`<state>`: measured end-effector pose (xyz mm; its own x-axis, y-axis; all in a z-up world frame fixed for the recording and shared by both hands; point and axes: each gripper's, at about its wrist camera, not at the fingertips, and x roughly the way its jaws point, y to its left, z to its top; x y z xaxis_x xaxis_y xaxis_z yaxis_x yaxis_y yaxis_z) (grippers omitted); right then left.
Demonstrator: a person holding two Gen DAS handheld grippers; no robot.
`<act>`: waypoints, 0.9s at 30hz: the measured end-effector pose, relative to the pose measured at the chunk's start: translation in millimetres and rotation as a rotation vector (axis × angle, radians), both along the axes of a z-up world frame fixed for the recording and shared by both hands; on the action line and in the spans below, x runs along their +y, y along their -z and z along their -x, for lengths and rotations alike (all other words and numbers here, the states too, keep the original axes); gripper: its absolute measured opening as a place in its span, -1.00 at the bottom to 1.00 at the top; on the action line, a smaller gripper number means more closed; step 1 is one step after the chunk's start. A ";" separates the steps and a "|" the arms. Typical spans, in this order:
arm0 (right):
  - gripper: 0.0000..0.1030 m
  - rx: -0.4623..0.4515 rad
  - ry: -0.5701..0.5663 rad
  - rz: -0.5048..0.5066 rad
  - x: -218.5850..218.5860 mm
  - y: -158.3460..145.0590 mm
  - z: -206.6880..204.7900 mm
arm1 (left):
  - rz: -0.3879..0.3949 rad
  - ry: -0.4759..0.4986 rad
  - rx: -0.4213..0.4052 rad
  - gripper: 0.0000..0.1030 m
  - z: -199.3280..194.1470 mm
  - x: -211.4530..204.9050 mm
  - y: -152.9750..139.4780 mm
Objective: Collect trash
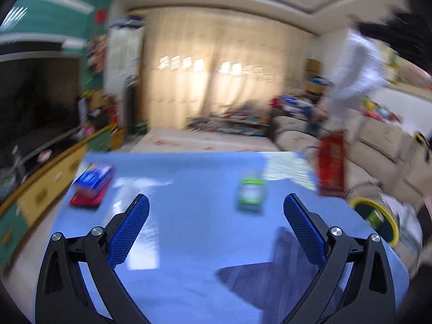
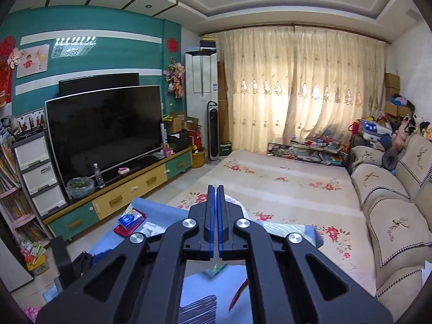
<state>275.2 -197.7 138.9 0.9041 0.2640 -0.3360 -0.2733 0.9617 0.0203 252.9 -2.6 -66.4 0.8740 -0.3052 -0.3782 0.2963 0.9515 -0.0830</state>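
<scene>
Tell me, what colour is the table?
Blue; the table shows best in the left wrist view.

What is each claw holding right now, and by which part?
The left claw is open and empty. The right claw is shut; something white with a red packet below seems to hang from its tips, but the pinch point is unclear.

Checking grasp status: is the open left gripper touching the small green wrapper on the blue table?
Apart. The left wrist view shows the green wrapper beyond the left gripper, with bare blue table between it and both fingertips.
</scene>
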 end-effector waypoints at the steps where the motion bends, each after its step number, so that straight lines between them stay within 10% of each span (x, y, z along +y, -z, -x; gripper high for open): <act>1: -0.97 0.001 0.007 -0.005 -3.3 -1.4 -0.1 | -0.012 0.045 -0.011 0.90 4.8 -9.8 -3.3; 16: -0.97 -0.039 -0.039 -0.033 5.2 -32.4 23.7 | 0.170 0.217 0.108 0.90 -12.0 -107.7 -17.5; 27: -0.97 -0.061 -0.103 -0.053 12.0 -43.7 46.4 | 0.203 -0.041 0.058 0.90 -30.6 -128.0 -19.6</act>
